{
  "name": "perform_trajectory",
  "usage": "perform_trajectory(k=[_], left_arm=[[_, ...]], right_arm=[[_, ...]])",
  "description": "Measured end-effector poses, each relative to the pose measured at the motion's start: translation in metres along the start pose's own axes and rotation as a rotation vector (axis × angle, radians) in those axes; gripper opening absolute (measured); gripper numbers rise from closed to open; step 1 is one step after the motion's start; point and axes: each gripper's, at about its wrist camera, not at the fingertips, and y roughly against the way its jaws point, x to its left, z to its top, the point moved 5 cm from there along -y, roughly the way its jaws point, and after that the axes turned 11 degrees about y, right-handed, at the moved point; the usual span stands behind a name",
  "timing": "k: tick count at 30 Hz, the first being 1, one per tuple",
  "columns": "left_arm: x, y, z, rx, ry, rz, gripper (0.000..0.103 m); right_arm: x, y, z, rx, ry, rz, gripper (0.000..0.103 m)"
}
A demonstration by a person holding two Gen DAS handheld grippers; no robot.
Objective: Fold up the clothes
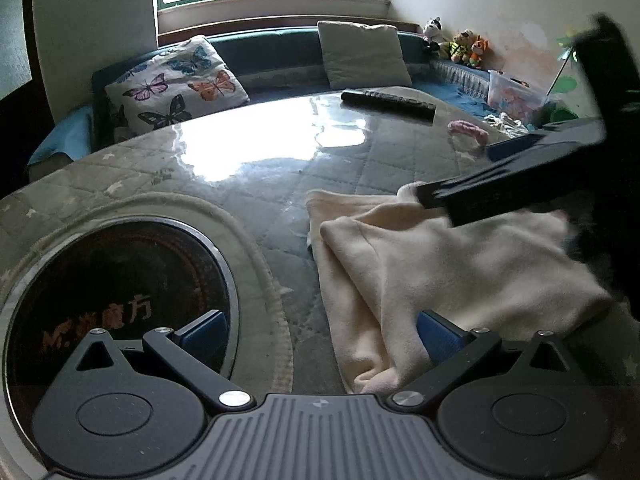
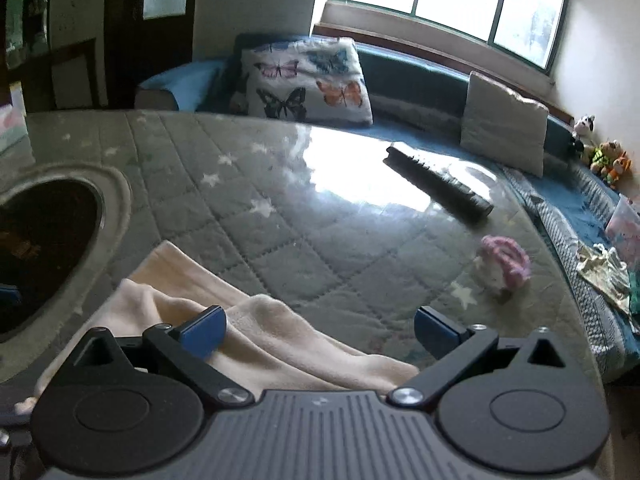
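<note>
Only one bit of lettering out here: orange characters on the dark round panel [image 1: 120,300] set into the table, seen from the left wrist. The last two read "魔方"; what comes before them, something like an "M", is too faint to make out. From the right wrist, nothing is readable.

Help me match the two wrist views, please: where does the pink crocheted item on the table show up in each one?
Left wrist view: the pink crocheted item lies small at the upper right, on the table beyond the right gripper's arm.
Right wrist view: it lies right of centre, on the glossy table beyond the open right finger.
Shared landmark: the black remote control lies just beyond it in both views.
</note>
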Motion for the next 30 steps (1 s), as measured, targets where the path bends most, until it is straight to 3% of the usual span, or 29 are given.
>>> perform_trajectory(k=[9,19,25,30], left_arm=[[0.002,0.004,0.0,-0.014,0.02,0.006,0.103],[0.003,0.001,-0.005,-0.004,0.027,0.032,0.103],[-0.005,0.005,-0.002,-0.016,0.007,0.033,0.103],[-0.012,0.004,-0.001,-0.022,-0.014,0.039,0.103]], right_arm=[[0.0,0.062,-0.04,-0.044,-0.018,0.051,0.102],[0.04,0.075,-0.079,-0.035,0.003,0.102,0.101],[0.029,0.104,-0.096,-0.07,-0.046,0.11,0.101],[0.027,0.103,-0.114,-0.047,-0.068,0.12,0.101]])
